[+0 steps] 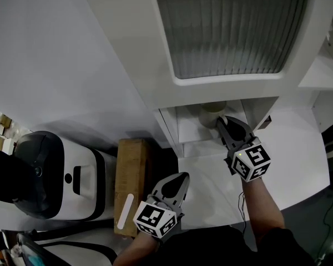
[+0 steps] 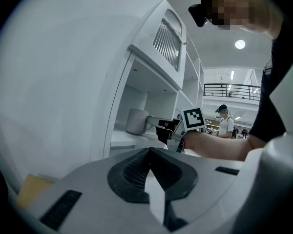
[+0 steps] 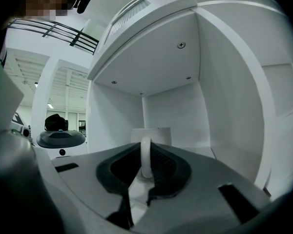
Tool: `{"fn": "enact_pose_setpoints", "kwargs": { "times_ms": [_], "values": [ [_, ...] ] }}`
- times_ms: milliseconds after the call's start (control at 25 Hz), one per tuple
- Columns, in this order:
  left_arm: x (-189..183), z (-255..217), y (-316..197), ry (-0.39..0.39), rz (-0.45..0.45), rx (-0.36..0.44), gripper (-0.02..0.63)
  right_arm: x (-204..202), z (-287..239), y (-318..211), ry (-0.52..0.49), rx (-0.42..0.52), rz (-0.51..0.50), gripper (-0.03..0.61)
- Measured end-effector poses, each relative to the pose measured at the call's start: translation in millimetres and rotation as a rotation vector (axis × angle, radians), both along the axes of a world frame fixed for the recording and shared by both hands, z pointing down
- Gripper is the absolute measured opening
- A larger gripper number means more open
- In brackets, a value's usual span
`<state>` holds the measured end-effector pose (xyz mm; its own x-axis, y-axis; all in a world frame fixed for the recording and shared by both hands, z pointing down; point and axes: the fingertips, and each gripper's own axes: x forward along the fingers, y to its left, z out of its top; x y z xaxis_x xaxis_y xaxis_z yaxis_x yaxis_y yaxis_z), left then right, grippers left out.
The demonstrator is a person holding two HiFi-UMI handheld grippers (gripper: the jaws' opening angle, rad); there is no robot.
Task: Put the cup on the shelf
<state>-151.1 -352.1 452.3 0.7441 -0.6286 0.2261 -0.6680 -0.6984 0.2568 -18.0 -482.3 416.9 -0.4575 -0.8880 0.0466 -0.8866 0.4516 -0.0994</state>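
Note:
A white cup (image 1: 212, 114) stands upright on the floor of the white shelf's (image 1: 191, 132) open compartment. In the right gripper view the cup (image 3: 151, 136) is straight ahead, and its handle (image 3: 145, 156) runs up between the jaws. My right gripper (image 1: 224, 123) (image 3: 145, 168) reaches into the compartment, shut on that handle. The left gripper view shows the cup (image 2: 136, 121) resting on the shelf with the right gripper (image 2: 155, 123) at its handle. My left gripper (image 1: 179, 178) (image 2: 151, 169) hangs lower, in front of the shelf, shut on nothing.
A ribbed glass door (image 1: 233, 26) closes the cabinet above the compartment. A cardboard box (image 1: 132, 182) and a white and black machine (image 1: 50, 176) stand left of the shelf. A person (image 2: 226, 123) stands far off in the hall.

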Motion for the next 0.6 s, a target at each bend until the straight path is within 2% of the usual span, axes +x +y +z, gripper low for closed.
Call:
{"fn": "enact_pose_setpoints", "kwargs": {
  "times_ms": [360, 600],
  "values": [
    [7.6, -3.7, 9.7, -0.004, -0.020, 0.008, 0.005, -1.7, 9.7, 7.1, 0.018, -0.033, -0.045, 0.029],
    [10.7, -7.9, 18.3, -0.008, -0.044, 0.017, 0.005, 4.0, 17.6, 11.5, -0.007, -0.070, -0.050, 0.064]
  ]
}}
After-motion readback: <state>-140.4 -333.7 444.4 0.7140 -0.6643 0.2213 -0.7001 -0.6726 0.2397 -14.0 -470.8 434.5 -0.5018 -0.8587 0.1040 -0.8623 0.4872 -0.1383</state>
